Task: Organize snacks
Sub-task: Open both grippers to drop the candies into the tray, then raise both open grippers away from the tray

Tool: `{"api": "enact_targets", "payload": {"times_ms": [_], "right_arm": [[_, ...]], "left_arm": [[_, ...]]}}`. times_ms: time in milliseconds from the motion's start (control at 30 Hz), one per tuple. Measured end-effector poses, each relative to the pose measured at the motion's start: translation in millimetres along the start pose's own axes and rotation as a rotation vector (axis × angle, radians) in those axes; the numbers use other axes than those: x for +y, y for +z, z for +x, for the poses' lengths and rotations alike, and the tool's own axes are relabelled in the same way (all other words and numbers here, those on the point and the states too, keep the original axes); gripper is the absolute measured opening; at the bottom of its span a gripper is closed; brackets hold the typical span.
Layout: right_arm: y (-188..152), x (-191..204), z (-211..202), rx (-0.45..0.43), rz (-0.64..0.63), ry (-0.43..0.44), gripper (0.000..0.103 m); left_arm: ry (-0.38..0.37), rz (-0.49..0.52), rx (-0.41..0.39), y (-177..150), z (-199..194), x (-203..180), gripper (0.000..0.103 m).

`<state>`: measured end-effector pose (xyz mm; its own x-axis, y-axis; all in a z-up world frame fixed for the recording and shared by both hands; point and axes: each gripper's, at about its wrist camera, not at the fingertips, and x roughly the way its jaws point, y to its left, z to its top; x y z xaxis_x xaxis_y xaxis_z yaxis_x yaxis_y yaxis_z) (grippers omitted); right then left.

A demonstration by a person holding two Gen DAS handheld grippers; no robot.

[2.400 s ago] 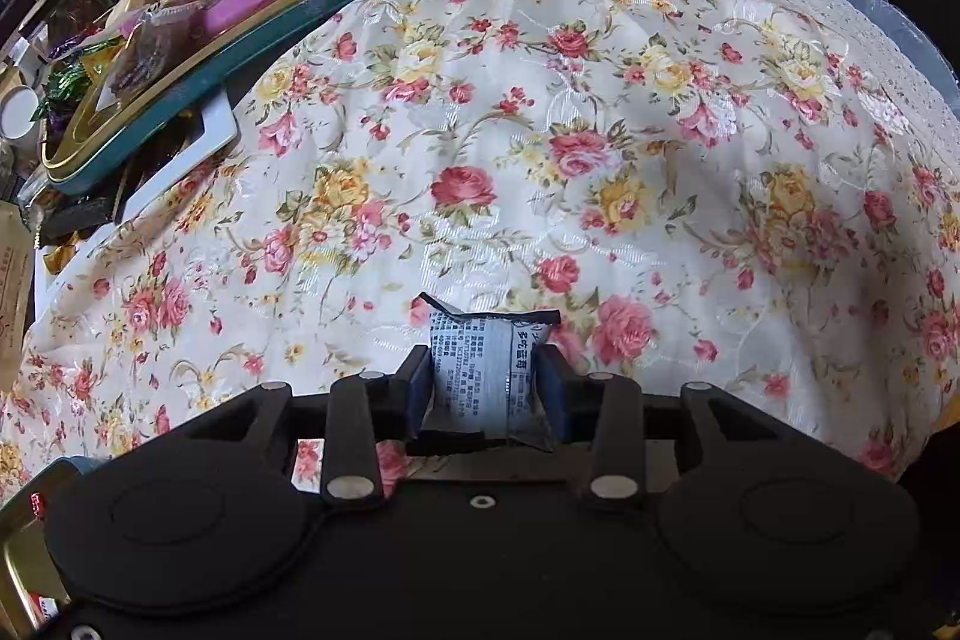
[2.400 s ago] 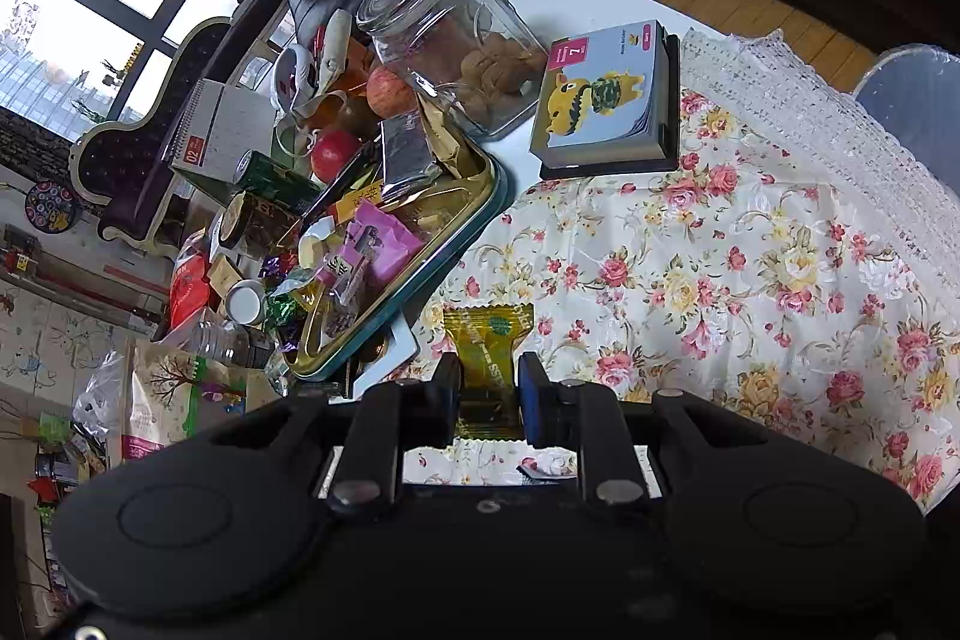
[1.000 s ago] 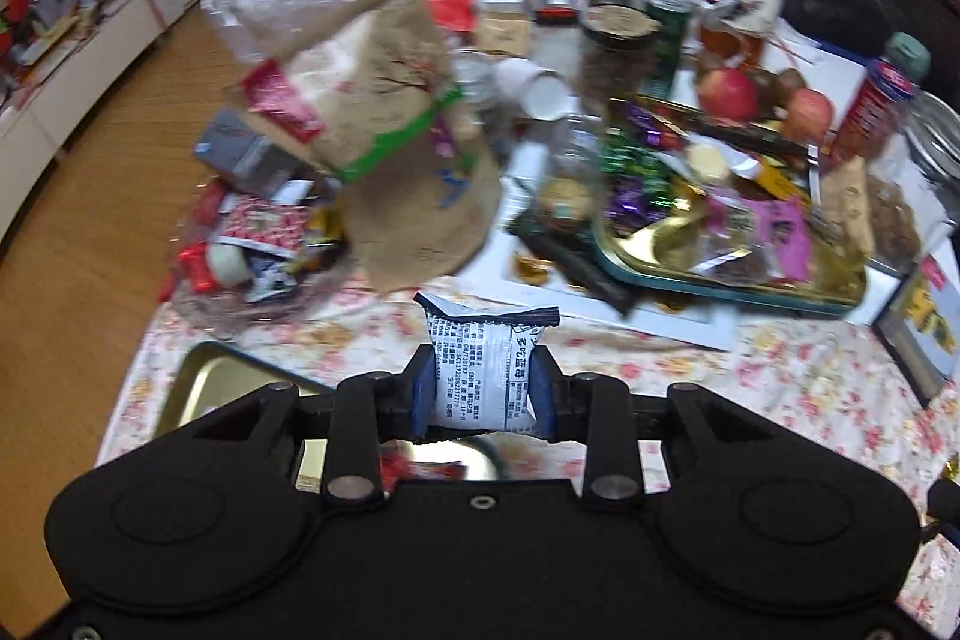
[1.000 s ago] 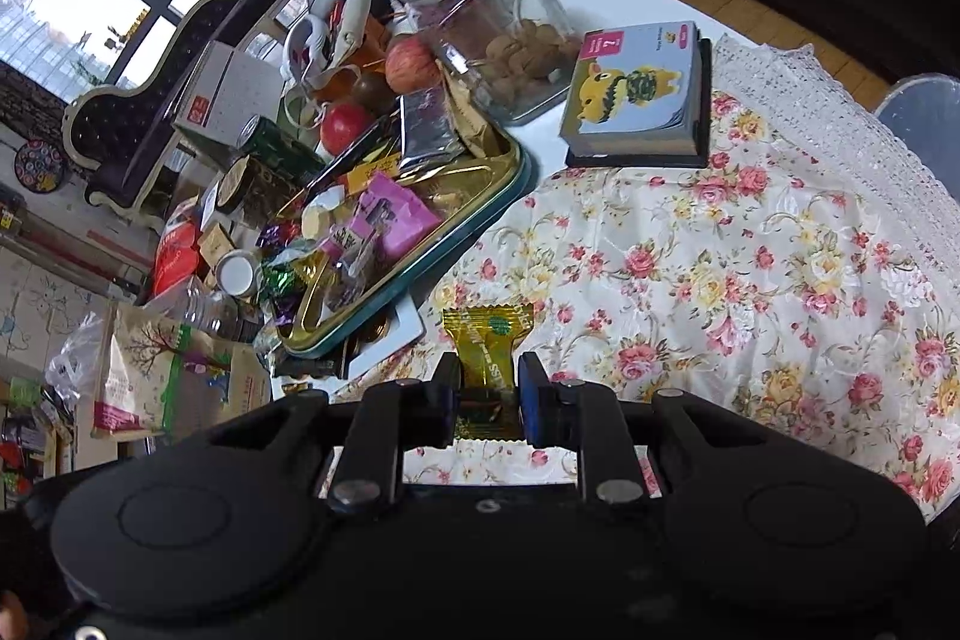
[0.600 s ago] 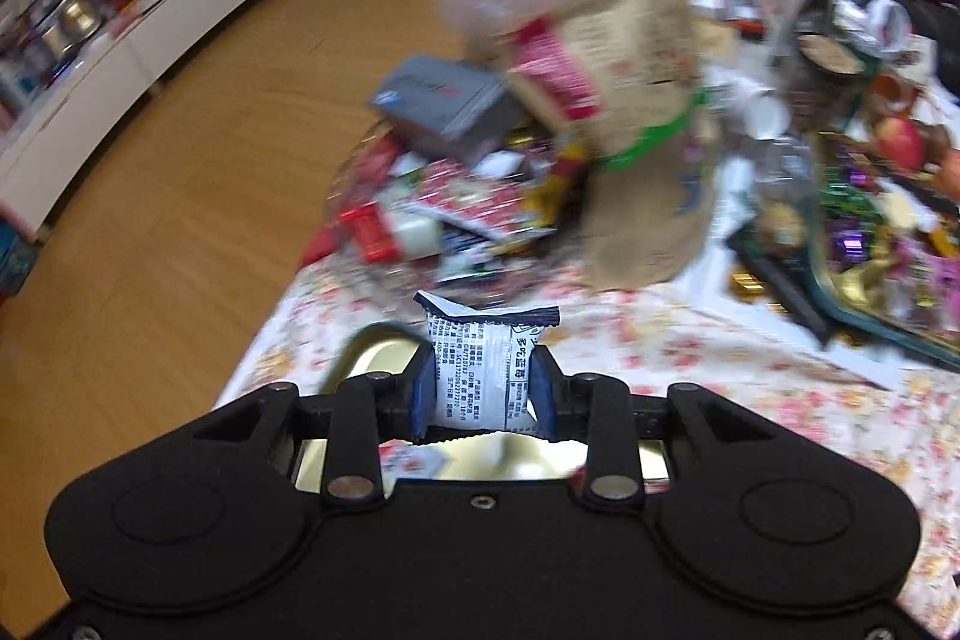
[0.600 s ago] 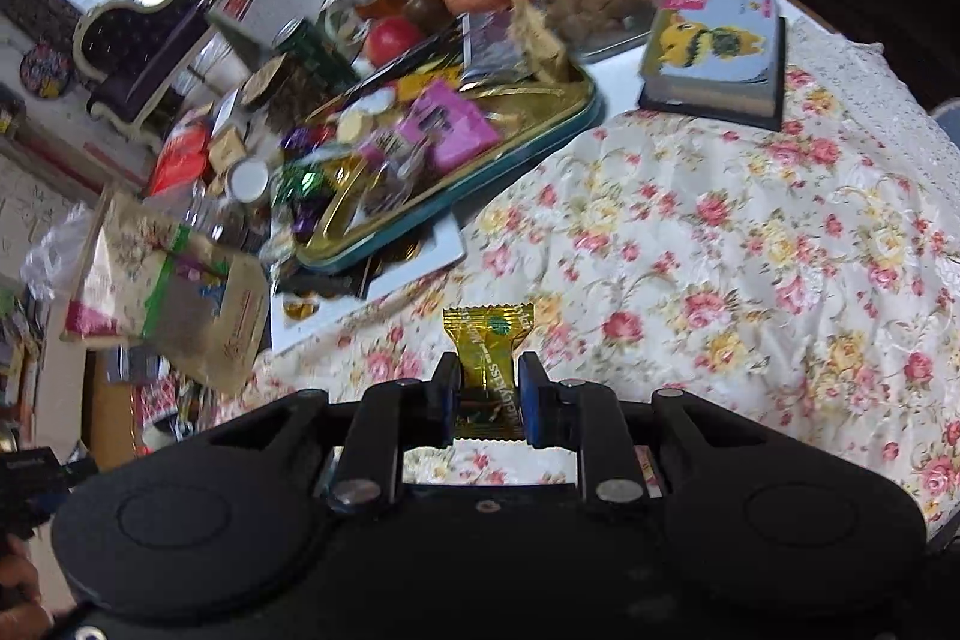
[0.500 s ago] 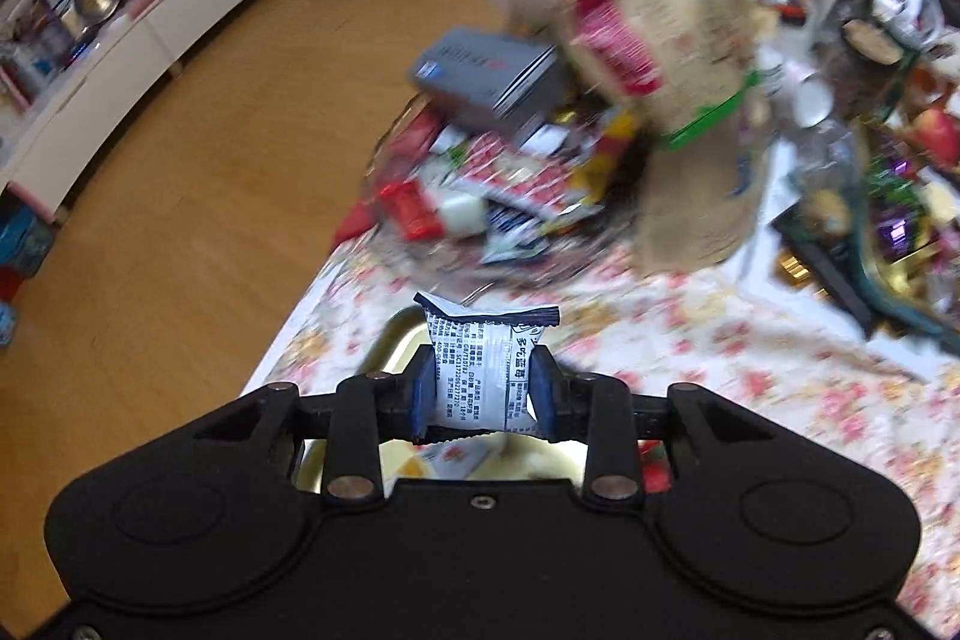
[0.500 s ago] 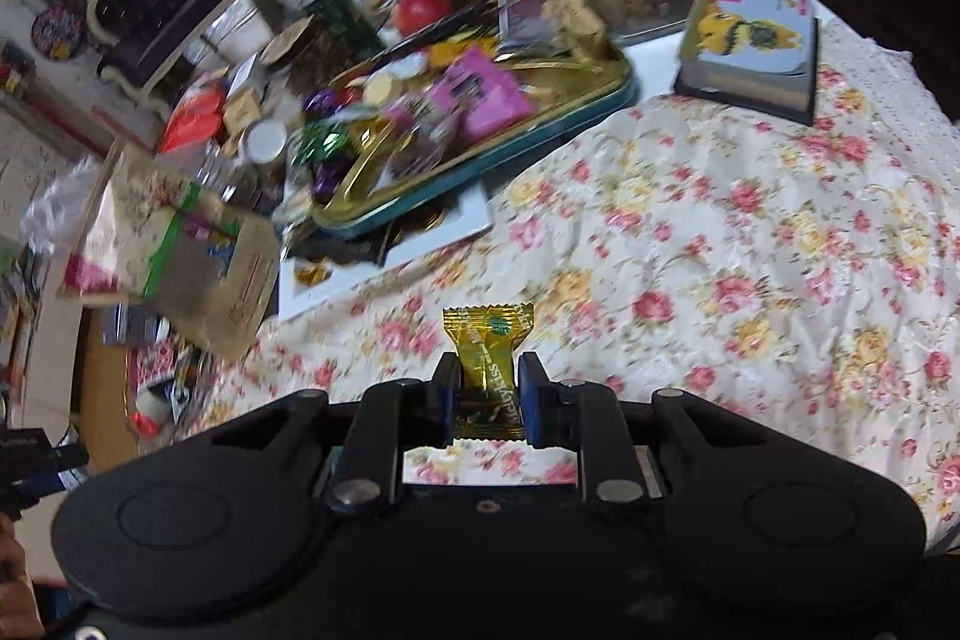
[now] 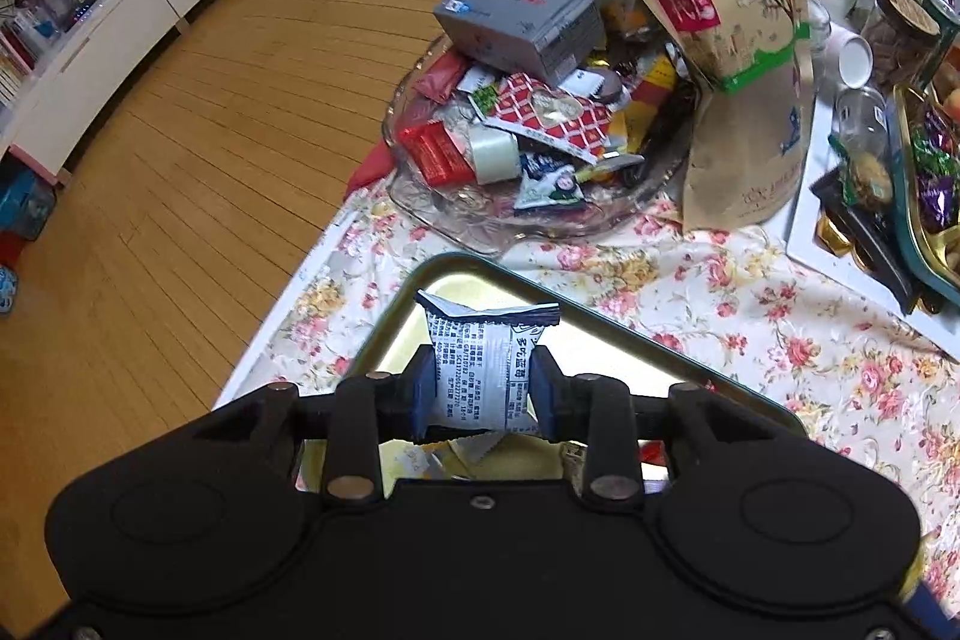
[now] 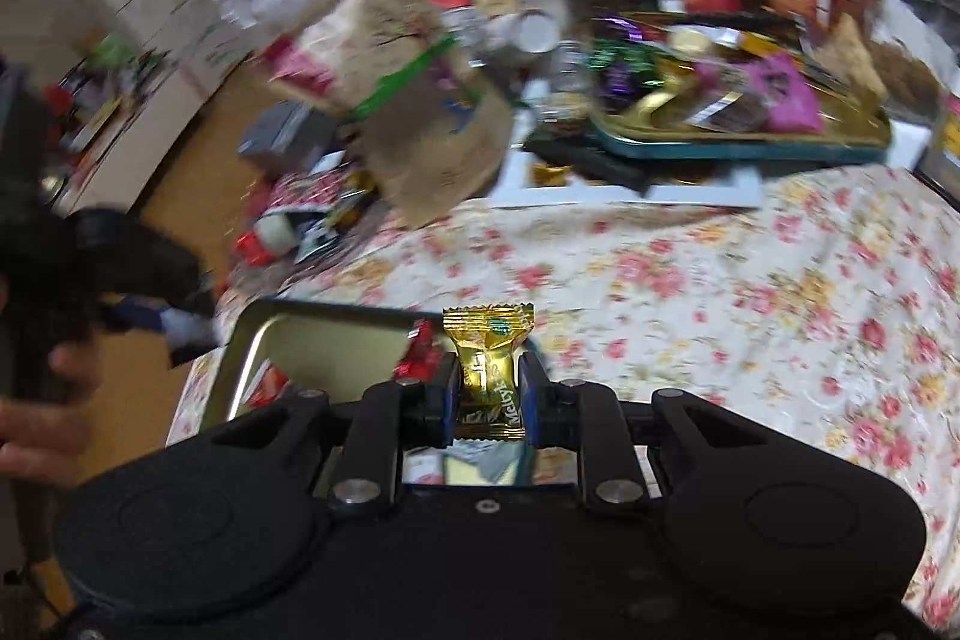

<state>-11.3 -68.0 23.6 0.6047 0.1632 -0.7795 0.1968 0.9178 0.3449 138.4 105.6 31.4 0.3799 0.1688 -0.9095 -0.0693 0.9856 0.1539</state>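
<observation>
1. The left gripper (image 9: 480, 394), its jaws opening, has a white snack packet (image 9: 483, 370) between them above the gold tray (image 9: 630, 334).
2. The right gripper (image 10: 485, 391) clenches a gold candy (image 10: 487, 364), seemingly over that tray's (image 10: 240, 352) edge.

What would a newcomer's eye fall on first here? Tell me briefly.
The two wrapped snacks: a white printed packet between the left gripper's opening jaws, over the gold tin tray, and a gold candy clamped in the right gripper. Behind, a glass dish heaped with snacks.
</observation>
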Motion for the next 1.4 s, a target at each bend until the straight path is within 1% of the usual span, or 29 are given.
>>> {"api": "enact_targets", "payload": {"times_ms": [133, 267, 467, 600, 700, 800, 867, 1000, 1267, 1300, 1367, 1400], "right_arm": [[-8.2, 16.6, -1.4, 0.013, -0.045, 0.064, 0.022], [-14.9, 28.6, -3.4, 0.004, -0.113, 0.090, 0.022], [-18.3, 34.3, -12.5, 0.010, -0.133, 0.148, 0.022], [-17.3, 36.8, -11.6, 0.006, -0.140, 0.157, 0.023], [-16.1, 38.8, -6.4, 0.012, -0.151, 0.152, 0.023], [-16.8, 42.4, -3.4, 0.016, -0.169, 0.155, 0.023], [-17.7, 45.5, -2.4, 0.020, -0.180, 0.165, 0.023], [-20.2, 51.6, -2.7, 0.020, -0.204, 0.186, 0.023], [-20.0, 58.0, -0.4, 0.009, -0.235, 0.214, 0.025], [-18.9, 57.8, 0.1, 0.003, -0.234, 0.220, 0.026], [-18.0, 58.4, -0.8, -0.010, -0.234, 0.228, 0.036], [-17.8, 59.1, -1.7, -0.017, -0.233, 0.235, 0.038]], "left_arm": [[-0.044, 0.013, 0.003, -2.5, -0.4, -9.4, 0.043], [-0.044, 0.013, -0.019, -1.1, -3.0, -18.6, 0.045], [-0.067, -0.011, 0.006, 3.2, 0.2, -25.7, 0.045], [-0.037, -0.041, 0.037, 4.8, 7.7, -23.2, 0.045], [-0.024, -0.092, 0.067, 5.7, 13.4, -12.9, 0.045], [-0.004, -0.125, 0.076, 5.3, 15.9, -2.8, 0.045], [0.007, -0.133, 0.078, 4.6, 16.9, 2.0, 0.045], [0.008, -0.144, 0.089, 3.7, 19.5, 9.7, 0.045], [0.011, -0.134, 0.085, 1.3, 17.9, 12.2, 0.045], [0.010, -0.131, 0.084, 0.9, 17.7, 11.8, 0.045], [0.007, -0.126, 0.085, 0.1, 17.5, 10.7, 0.045], [0.005, -0.120, 0.086, -0.2, 17.5, 10.0, 0.045]]}}
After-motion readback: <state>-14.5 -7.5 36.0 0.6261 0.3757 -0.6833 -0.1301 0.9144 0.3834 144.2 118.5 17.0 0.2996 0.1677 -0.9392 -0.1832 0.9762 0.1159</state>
